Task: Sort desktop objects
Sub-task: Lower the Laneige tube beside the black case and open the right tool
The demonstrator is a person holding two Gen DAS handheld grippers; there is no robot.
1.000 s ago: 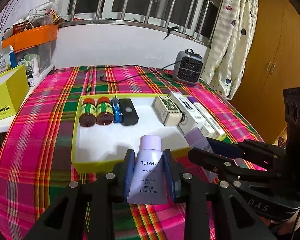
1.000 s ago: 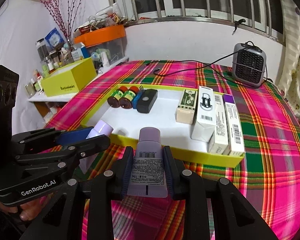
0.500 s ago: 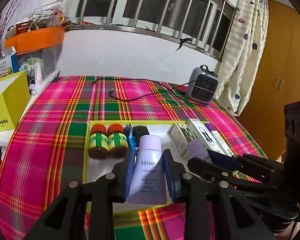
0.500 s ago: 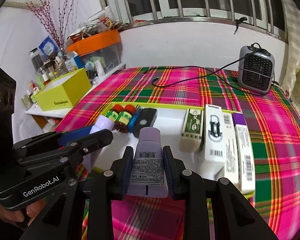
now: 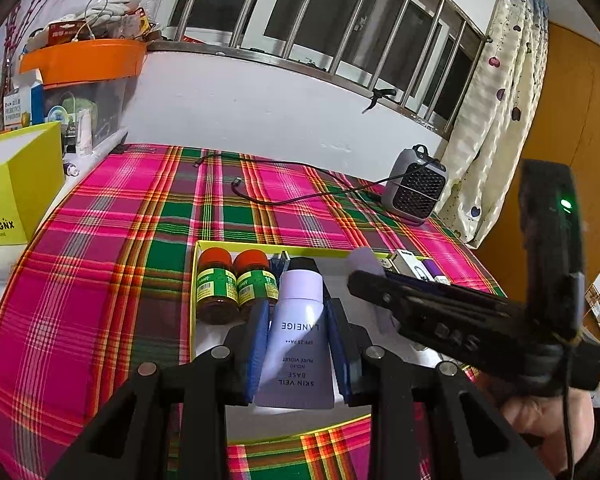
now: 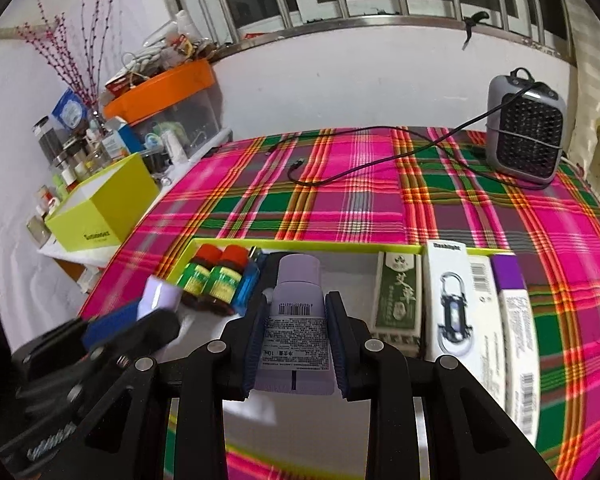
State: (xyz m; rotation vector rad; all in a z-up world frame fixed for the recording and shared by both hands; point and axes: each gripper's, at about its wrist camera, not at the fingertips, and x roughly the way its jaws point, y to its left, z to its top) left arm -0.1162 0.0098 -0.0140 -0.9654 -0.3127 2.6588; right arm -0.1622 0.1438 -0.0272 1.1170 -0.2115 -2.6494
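Observation:
My left gripper (image 5: 299, 312) is shut on a lilac Laneige tube (image 5: 298, 344), held over the white tray with the yellow rim (image 5: 236, 246). My right gripper (image 6: 297, 304) is shut on a second lilac tube (image 6: 297, 332), barcode side up, over the same tray (image 6: 340, 246). Each gripper shows in the other's view, the right one (image 5: 364, 276) at the right and the left one (image 6: 156, 308) at the lower left. In the tray lie two red-capped brown bottles (image 5: 232, 284), a blue item (image 6: 248, 284) and several boxes (image 6: 452, 300).
A plaid cloth (image 5: 140, 240) covers the table. A grey heater (image 6: 526, 140) with a black cable (image 6: 360, 166) stands at the back right. A yellow box (image 6: 104, 208) and an orange-lidded bin (image 6: 168, 92) sit on a shelf to the left.
Both grippers, each still shut on its tube, have moved forward over the tray. The tray's front rim has dropped below the fingers in both views.

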